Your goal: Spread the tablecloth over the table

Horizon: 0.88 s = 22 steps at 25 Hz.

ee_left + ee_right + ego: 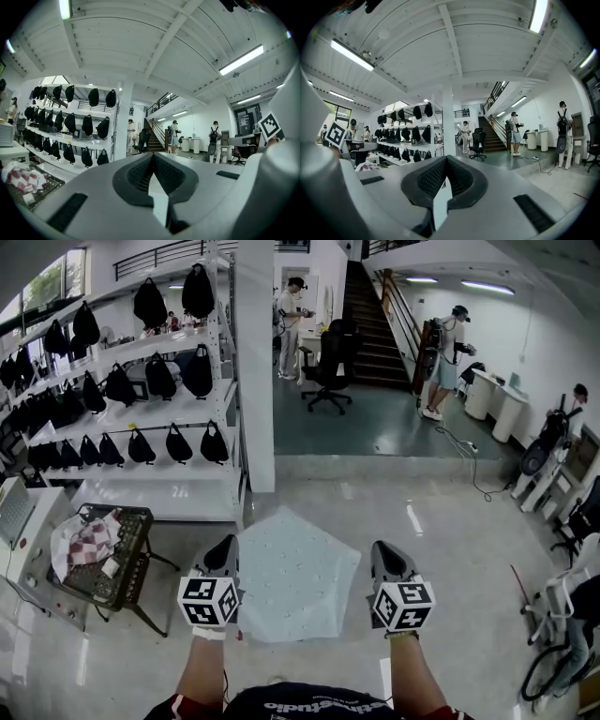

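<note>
Pale fabric with a faint dotted print is hanging taut in the air on the near side of the white pillar [255, 362]. This tablecloth [295, 573] is taking a flat five-sided shape, its far point aiming at the pillar's foot. The left gripper [223, 554] and the right gripper [386, 554] are each clenching a side edge. In both gripper views a thin white strip of cloth is running between ribbed black pads that are pressing together. Spreading looks barely begun: the cloth is being held open, but no table is showing beneath it, so laying and smoothing are yet to come. Left of the pillar, a wire cart [112, 563] is holding a checked rag.
</note>
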### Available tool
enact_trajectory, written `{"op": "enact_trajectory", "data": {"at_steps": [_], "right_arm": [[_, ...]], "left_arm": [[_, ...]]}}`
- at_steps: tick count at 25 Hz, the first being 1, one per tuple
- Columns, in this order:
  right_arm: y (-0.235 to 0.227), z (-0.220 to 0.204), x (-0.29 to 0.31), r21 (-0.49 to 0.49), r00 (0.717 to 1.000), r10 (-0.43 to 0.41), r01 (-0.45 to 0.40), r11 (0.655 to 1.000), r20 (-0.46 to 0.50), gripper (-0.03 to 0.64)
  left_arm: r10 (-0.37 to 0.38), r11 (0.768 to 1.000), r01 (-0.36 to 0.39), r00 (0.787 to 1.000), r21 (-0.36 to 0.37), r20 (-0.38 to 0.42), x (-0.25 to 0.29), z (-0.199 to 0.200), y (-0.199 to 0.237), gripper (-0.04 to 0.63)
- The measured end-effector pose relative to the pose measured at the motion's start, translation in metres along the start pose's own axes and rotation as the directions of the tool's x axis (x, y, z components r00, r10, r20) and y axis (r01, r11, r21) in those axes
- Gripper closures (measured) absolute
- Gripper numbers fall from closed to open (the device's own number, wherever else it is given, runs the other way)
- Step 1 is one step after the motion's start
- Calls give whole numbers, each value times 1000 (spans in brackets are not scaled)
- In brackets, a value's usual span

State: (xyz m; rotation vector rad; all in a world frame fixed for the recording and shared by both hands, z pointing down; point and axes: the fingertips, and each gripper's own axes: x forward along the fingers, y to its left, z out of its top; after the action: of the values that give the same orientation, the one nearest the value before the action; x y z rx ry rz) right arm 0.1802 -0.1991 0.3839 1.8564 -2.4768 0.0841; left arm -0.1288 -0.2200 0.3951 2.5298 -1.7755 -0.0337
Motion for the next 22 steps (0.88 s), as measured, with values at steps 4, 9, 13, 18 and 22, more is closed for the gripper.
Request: {"op": "enact_trajectory", "data": {"at_steps": [4, 9, 13, 18, 22], "right_arm": [[3, -1, 0, -9, 1000, 3, -3, 1000, 1, 591], [2, 1, -1, -9, 1000, 4, -4, 1000, -2, 591], [1, 1, -2, -8, 1000, 6, -6, 1000, -1, 591], [-1, 2, -4, -14, 1000, 1, -1, 1000, 1, 591], [-6, 7, -5, -18, 1000, 2, -2, 1000, 3, 591]], "left_arm": [[0, 1000, 0, 1000, -8, -2, -2, -2, 1, 578], [-11, 1000, 11, 1000, -3, -21, 0, -5, -2, 577], [-11, 1000, 11, 1000, 8, -20, -1, -3, -5, 577], [-12, 1000, 12, 1000, 16, -19, -1, -3, -7, 577], [-13, 1000, 13, 1000, 16, -24, 2, -1, -12, 577]]}}
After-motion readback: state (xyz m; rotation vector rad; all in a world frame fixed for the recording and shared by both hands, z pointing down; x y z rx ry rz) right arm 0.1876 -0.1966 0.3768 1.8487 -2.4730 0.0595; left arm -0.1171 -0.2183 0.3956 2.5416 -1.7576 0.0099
